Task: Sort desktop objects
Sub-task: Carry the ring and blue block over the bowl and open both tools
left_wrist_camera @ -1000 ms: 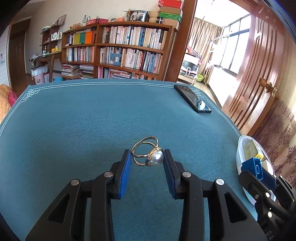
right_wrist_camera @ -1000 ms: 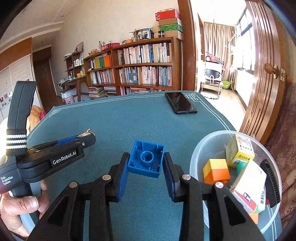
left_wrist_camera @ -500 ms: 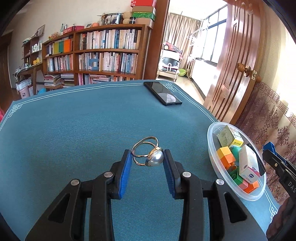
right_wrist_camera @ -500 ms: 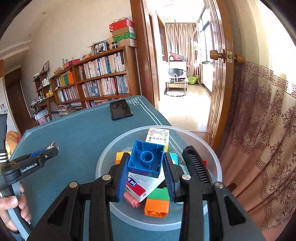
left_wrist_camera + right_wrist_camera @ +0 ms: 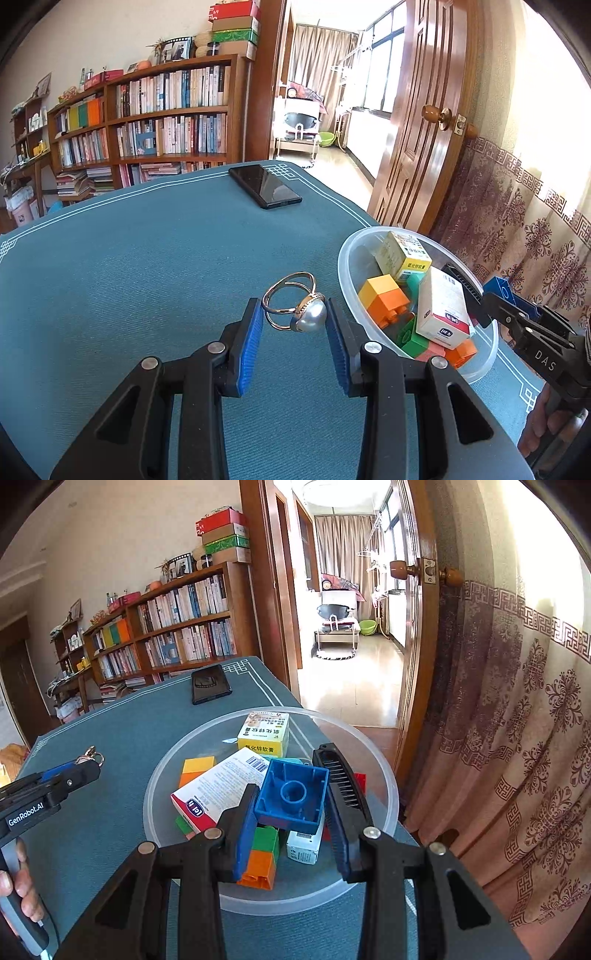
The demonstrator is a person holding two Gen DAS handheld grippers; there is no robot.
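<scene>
While right hand-held gripper (image 5: 291, 805) hangs over clear bowl (image 5: 384, 775), pads clamp blue brick (image 5: 291, 799), hollow side up. Bowl holds boxes, bricks, black comb (image 5: 341, 779). Left hand-held gripper (image 5: 295, 321) just beside bowl, narrow, pinching pearl ring (image 5: 295, 306). Black phone (image 5: 264, 185) well apart from bowl, on tabletop (image 5: 129, 266).

Bright daylight from window (image 5: 380, 62) and doorway (image 5: 351, 602), blown out there. Sharp centre, heavy fisheye bending, dark corners; curtain (image 5: 517, 738) glare, possibly overexposed.
</scene>
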